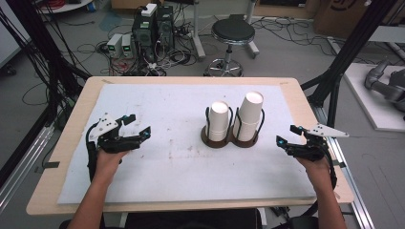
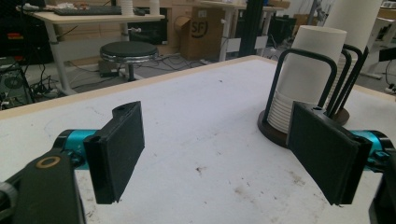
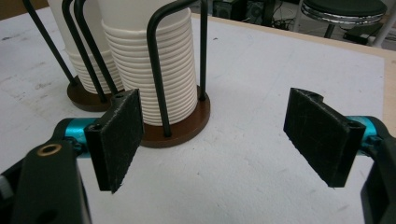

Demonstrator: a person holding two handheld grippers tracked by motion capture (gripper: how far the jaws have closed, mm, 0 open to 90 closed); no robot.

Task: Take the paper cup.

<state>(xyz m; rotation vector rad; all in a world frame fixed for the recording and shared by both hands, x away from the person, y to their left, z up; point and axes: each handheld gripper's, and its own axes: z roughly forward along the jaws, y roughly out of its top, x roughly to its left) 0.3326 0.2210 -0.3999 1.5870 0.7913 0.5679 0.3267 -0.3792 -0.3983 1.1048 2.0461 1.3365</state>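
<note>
while both hands rest low on the bench point(image 1: 143, 188), the left gripper point(image 1: 136, 128) hovers at about nine o'clock from the cup holder point(image 1: 230, 138), jaws spread wide with nothing between them. the right gripper point(image 1: 287, 135) sits at about three o'clock from it, jaws likewise wide apart and empty. between them, well apart from either gripper, the dark two-ring holder stands on the white mat point(image 1: 157, 105), carrying two stacks of white paper cups: the shorter stack point(image 1: 219, 119) at left, the taller stack point(image 1: 250, 114) leaning at right. beyond the bench stands a black stool point(image 1: 233, 32).
</note>
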